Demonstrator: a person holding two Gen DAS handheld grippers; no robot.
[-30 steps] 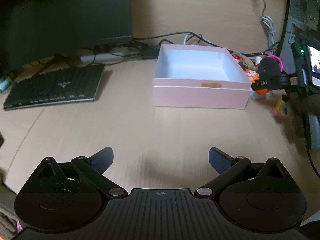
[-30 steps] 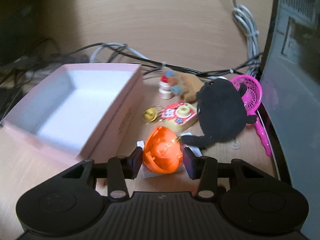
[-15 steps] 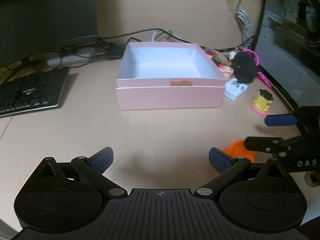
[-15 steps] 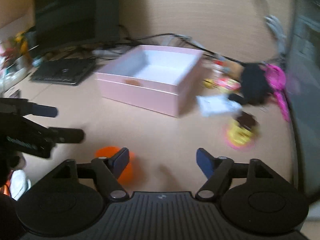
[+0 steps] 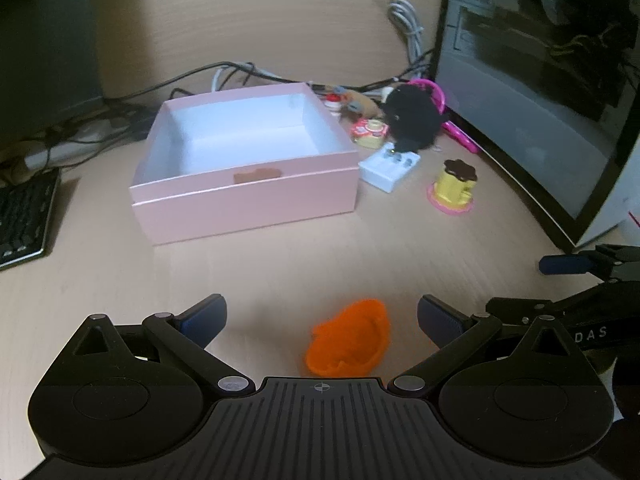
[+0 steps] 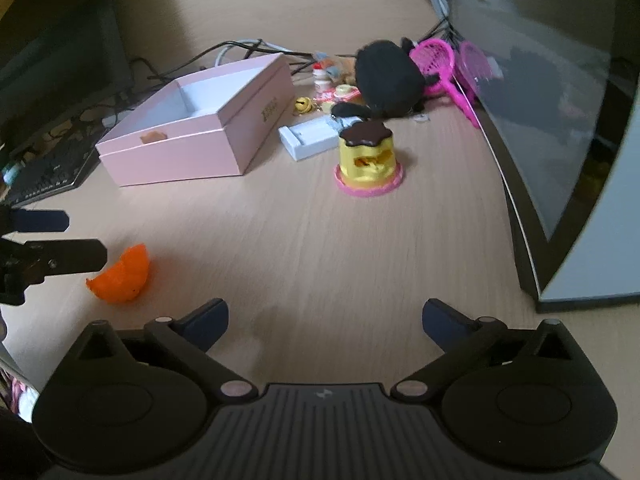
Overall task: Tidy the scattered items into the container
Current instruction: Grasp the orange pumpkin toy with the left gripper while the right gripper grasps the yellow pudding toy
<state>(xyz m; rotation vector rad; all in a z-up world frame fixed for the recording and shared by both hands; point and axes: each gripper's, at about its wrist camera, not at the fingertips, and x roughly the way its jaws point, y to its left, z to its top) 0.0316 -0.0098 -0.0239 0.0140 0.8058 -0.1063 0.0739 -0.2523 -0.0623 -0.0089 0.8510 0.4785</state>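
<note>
Both grippers are angled down at the desk. The left gripper has its fingers spread wide with the orange toy lying on the wood between them, nothing pressing on it. The right gripper is just opening up, jaws wide, nothing between them but bare desk. The pink box sits further back, no toys visible in it, while the yellow cup toy and black plush sit to its right.
</note>
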